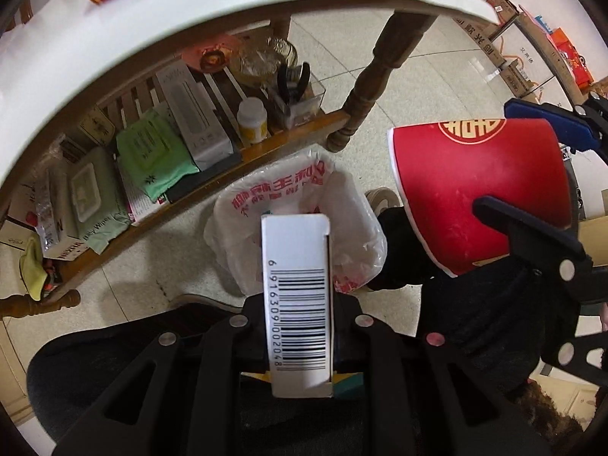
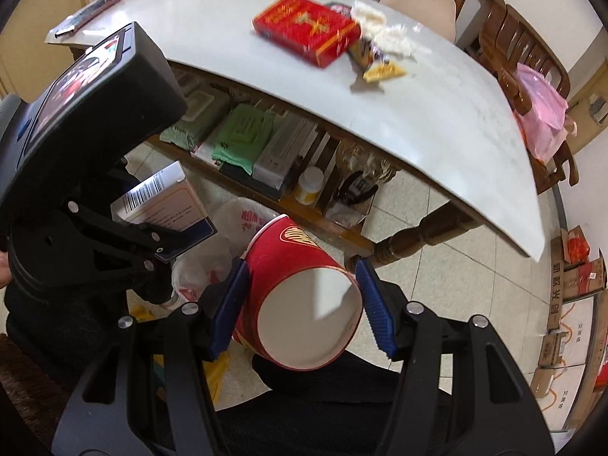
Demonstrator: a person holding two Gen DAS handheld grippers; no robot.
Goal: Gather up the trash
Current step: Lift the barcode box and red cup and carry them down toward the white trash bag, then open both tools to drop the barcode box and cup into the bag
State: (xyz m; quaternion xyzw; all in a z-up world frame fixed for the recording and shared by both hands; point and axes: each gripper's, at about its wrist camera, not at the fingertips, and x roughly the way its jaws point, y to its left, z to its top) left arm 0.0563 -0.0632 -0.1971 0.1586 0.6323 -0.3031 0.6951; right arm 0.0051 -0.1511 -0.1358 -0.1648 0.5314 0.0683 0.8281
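My left gripper [image 1: 298, 326] is shut on a white carton with a barcode [image 1: 296, 304], pointing steeply down. Right beneath the carton stands a bin lined with a white plastic bag with red print [image 1: 342, 197]. A red paper cup [image 2: 300, 296] lies on its side between the blue pads [image 2: 230, 304] of my right gripper [image 2: 300, 266], which grip its wall. In the left wrist view the cup [image 1: 482, 190] hangs to the right of the bag. The right wrist view shows the carton [image 2: 159, 197] at the left, above the bag [image 2: 247, 216].
A white-topped table [image 2: 437, 114] with a wooden leg [image 1: 376, 87] rises just behind the bin. On it lie a red box [image 2: 307, 28] and wrappers [image 2: 380, 64]. Its lower shelf [image 1: 273, 144] holds wipes packs, boxes and a bottle. A person's dark trouser legs are near the bin; cardboard boxes [image 2: 573, 277] line the right.
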